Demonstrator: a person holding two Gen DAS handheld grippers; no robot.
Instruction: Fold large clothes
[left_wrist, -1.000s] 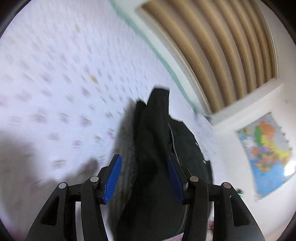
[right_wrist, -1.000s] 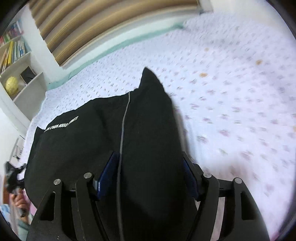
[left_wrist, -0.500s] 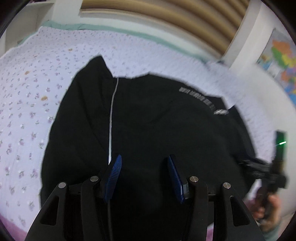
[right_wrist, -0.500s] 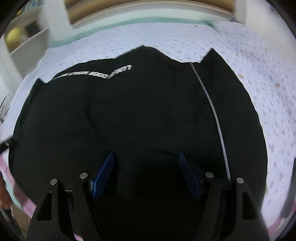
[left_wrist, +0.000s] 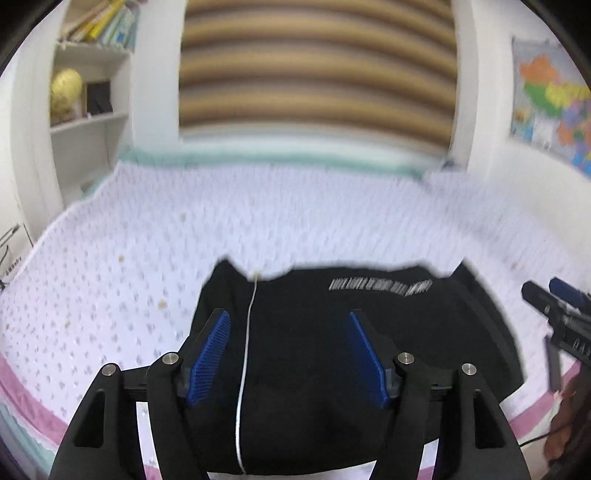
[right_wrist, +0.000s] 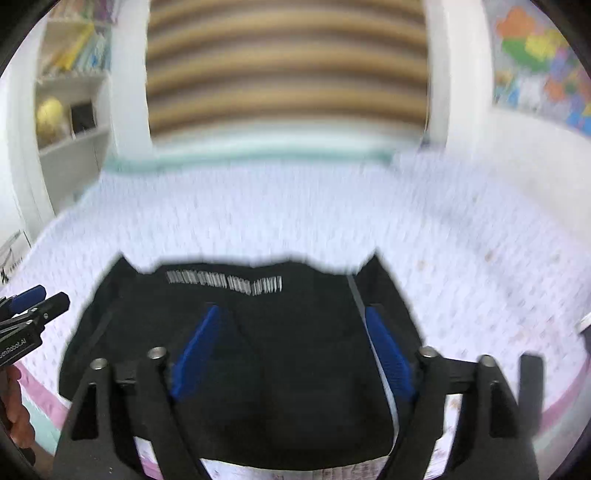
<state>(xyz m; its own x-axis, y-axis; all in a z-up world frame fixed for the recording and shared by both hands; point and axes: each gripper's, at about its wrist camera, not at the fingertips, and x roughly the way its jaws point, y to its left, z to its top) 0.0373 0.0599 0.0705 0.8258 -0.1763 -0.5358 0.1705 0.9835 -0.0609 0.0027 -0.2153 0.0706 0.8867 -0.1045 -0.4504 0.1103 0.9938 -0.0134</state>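
Note:
A black garment (left_wrist: 332, 369) with a white printed line (left_wrist: 380, 285) and a thin white stripe (left_wrist: 245, 350) lies flat at the bed's near edge. My left gripper (left_wrist: 287, 317) hovers above its left part. Its jaws are opening, and the blue pads (left_wrist: 207, 354) touch no cloth. In the right wrist view the same garment (right_wrist: 295, 387) lies below my right gripper (right_wrist: 291, 310). Those jaws are opening too, with nothing pinched between them. Each gripper shows in the other's view: the right gripper (left_wrist: 543, 286) at the right edge, the left gripper (right_wrist: 40, 295) at the left edge.
The bed sheet (left_wrist: 295, 221) is pale with small flowers and a pink border (left_wrist: 33, 402) at the front. Behind the bed are a striped blind (left_wrist: 314, 66), white shelves (left_wrist: 85, 122) with books and a globe, and a wall map (left_wrist: 546, 107). A hand (left_wrist: 569, 417) holds the right gripper.
Both grippers have risen and drawn back from the garment, and their jaws have widened. The garment, bunched between the jaws a second ago, now lies spread flat on the bed.

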